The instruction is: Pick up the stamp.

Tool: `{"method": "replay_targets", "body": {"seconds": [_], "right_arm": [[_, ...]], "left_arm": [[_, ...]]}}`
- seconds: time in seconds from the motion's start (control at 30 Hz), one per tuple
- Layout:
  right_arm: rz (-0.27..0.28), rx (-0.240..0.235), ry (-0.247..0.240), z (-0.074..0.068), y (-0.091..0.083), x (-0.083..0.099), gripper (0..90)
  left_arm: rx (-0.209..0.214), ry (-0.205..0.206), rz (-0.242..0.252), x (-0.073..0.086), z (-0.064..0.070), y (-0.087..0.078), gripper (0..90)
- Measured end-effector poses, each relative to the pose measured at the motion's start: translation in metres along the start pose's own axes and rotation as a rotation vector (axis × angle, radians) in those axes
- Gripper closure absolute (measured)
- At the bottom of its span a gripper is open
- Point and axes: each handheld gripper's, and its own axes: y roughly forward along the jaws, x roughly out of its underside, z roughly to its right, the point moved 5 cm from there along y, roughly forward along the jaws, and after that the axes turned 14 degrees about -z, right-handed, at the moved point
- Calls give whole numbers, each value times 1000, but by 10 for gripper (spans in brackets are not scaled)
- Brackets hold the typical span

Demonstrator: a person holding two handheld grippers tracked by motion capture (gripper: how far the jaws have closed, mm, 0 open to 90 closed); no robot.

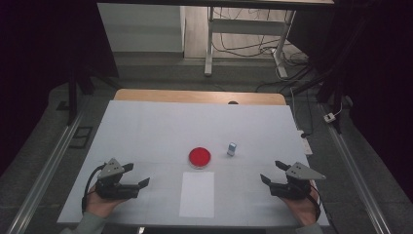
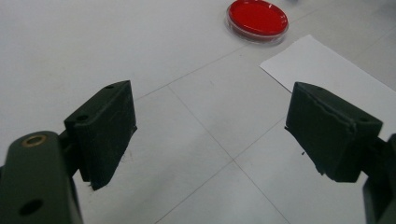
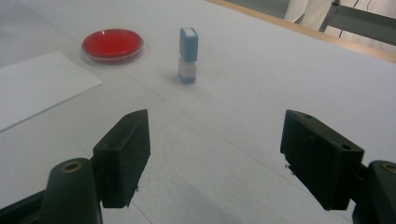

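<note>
Grippers: our left gripper [image 1: 135,176] and right gripper [image 1: 271,172] rest spread wide, empty. Likely pre-start; next, we reach for the stamp [image 3: 188,55].

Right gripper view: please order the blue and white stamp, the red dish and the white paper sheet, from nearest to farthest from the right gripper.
From the right gripper:
1. Blue and white stamp, upright, straight ahead.
2. Red dish and white paper sheet, both to the left; too close to call.
</note>
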Motion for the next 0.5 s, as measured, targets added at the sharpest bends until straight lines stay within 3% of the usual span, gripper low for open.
{"method": "replay_targets", "body": {"seconds": [0.5], "right_arm": [[7,-32,-3,-7,1,-23,271]], "left_arm": [[-5,1,-3,-1,1,2,170]]}}
